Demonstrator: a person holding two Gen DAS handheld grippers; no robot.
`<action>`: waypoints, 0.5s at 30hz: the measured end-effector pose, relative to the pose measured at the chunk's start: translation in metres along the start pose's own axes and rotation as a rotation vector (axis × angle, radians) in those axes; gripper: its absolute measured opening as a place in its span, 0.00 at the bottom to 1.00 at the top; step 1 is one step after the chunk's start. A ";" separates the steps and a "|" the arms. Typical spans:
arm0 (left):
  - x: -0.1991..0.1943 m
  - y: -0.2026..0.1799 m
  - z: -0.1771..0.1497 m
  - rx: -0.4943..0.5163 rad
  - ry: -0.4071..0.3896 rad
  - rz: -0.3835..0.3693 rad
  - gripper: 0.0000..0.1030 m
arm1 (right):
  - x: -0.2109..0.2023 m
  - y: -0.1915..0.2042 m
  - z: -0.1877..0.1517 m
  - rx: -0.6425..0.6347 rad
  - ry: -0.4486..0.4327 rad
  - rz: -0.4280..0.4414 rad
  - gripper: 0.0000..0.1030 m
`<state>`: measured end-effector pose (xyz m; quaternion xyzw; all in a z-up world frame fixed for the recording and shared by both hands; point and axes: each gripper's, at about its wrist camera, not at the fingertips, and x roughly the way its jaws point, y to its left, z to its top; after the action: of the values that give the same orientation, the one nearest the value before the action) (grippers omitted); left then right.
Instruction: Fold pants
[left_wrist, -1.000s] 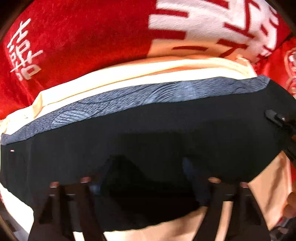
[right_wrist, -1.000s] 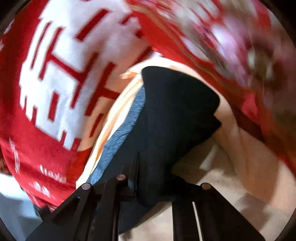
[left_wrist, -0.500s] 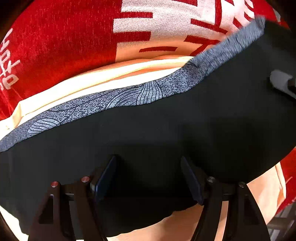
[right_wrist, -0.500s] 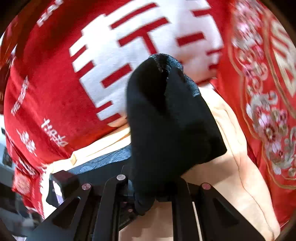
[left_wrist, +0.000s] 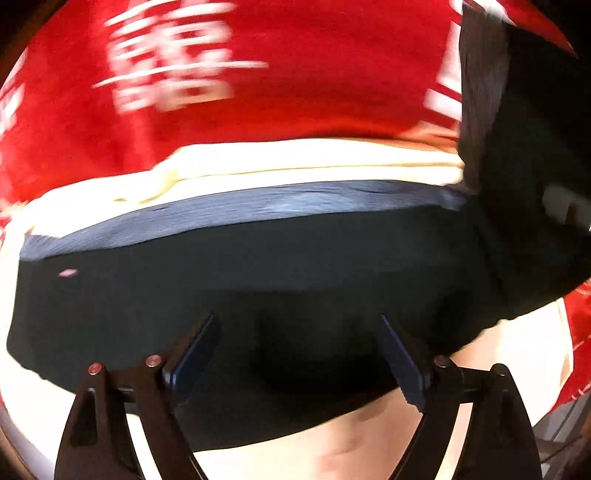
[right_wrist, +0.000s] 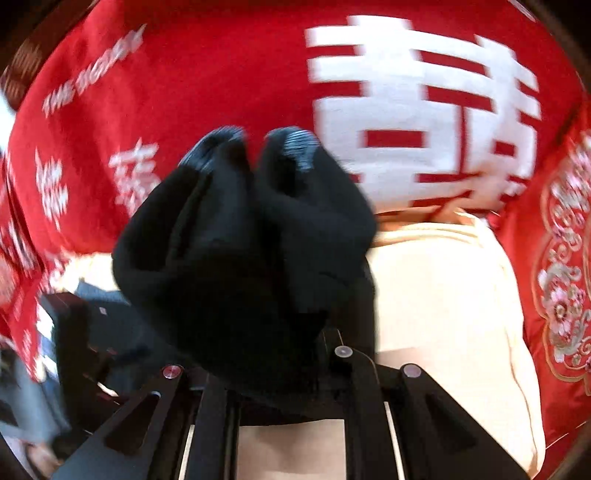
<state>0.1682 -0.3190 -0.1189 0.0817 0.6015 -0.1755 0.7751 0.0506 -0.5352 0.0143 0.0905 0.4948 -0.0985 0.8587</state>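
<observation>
The black pants (left_wrist: 258, 273) with a grey patterned waistband (left_wrist: 240, 210) lie on a cream cloth. My left gripper (left_wrist: 295, 354) is open just above the black fabric, its fingers wide apart and holding nothing. The right end of the pants is lifted and hangs at the right of the left wrist view (left_wrist: 524, 147). My right gripper (right_wrist: 273, 373) is shut on that bunched end of the pants (right_wrist: 243, 236), which rises in front of the camera and hides the fingertips.
A cream cloth (right_wrist: 443, 295) lies under the pants on a red blanket with white characters (right_wrist: 424, 92). A red embroidered cloth (right_wrist: 561, 258) is at the right. The left gripper's black body (right_wrist: 74, 325) shows at the lower left of the right wrist view.
My right gripper has lifted the pants' end higher and carried it leftward over the garment. My left gripper has opened and let go of the fabric.
</observation>
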 end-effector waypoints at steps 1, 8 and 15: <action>-0.004 0.012 -0.003 -0.014 -0.003 0.010 0.85 | 0.008 0.018 -0.004 -0.033 0.014 -0.019 0.15; -0.009 0.100 -0.023 -0.103 0.015 0.138 0.85 | 0.084 0.113 -0.047 -0.156 0.152 -0.168 0.19; 0.001 0.131 -0.014 -0.113 0.017 0.142 0.85 | 0.108 0.167 -0.085 -0.405 0.172 -0.356 0.47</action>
<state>0.2037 -0.1932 -0.1343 0.0816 0.6096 -0.0850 0.7839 0.0767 -0.3615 -0.1117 -0.1632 0.5834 -0.1387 0.7834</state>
